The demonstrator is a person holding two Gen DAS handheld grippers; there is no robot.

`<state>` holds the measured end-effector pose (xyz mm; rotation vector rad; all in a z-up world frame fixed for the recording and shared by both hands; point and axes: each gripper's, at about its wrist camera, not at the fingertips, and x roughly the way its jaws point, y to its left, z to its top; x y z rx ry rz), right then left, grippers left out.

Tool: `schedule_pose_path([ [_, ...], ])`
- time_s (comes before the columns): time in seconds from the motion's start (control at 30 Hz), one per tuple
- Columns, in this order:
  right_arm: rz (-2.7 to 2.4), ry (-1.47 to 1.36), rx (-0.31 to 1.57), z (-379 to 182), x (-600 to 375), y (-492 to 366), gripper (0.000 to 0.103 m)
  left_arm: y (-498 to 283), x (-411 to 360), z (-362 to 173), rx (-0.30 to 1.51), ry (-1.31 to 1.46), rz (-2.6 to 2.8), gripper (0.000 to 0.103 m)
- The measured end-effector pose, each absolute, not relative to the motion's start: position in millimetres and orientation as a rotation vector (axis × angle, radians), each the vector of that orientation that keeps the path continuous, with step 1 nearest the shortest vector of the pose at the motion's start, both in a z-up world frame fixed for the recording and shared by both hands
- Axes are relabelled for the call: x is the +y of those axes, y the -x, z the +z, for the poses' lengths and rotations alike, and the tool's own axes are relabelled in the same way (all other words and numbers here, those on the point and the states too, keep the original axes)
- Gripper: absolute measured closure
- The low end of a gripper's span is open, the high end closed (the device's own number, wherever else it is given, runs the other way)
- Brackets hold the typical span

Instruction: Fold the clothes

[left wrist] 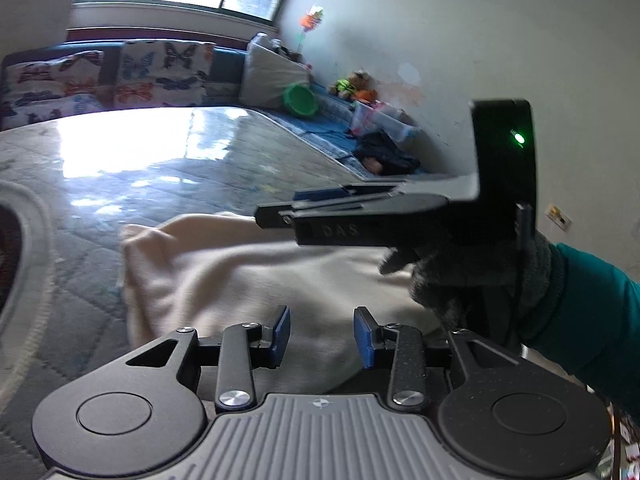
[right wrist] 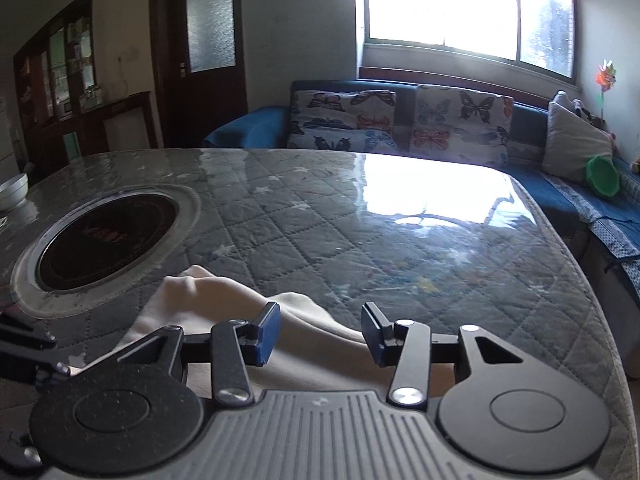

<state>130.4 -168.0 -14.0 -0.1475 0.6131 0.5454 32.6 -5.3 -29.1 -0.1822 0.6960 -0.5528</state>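
Observation:
A cream garment (left wrist: 224, 276) lies bunched on the quilted table, close in front of both grippers; it also shows in the right wrist view (right wrist: 224, 308). My left gripper (left wrist: 322, 336) is open and empty, just above the near part of the cloth. My right gripper (right wrist: 320, 334) is open and empty over the cloth's right end. In the left wrist view the right gripper (left wrist: 276, 212) shows side-on above the cloth, held by a gloved hand (left wrist: 472, 280). Part of the left gripper (right wrist: 24, 344) shows at the left edge of the right wrist view.
The table (right wrist: 360, 232) has a glossy quilted cover and a round dark inset burner (right wrist: 108, 240) to the left. A white bowl (right wrist: 12, 190) sits at the far left. A sofa with butterfly cushions (right wrist: 400, 124) and a green toy (right wrist: 602, 176) stand behind the table.

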Motion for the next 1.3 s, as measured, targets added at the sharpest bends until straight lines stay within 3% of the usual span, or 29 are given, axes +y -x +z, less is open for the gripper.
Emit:
schedule_pose_path([
  [0.63, 0.597, 0.242, 0.659, -30.4, -115.7, -146.8, 0.053, -27.1, 8.9, -39.6, 0.734, 0.214, -0.539, 0.064],
  [1.3, 0.577, 0.345, 0.520, -21.8, -120.5, -82.7, 0.049, -16.5, 64.8, -23.8, 0.673, 0.305, -0.435, 0.058],
])
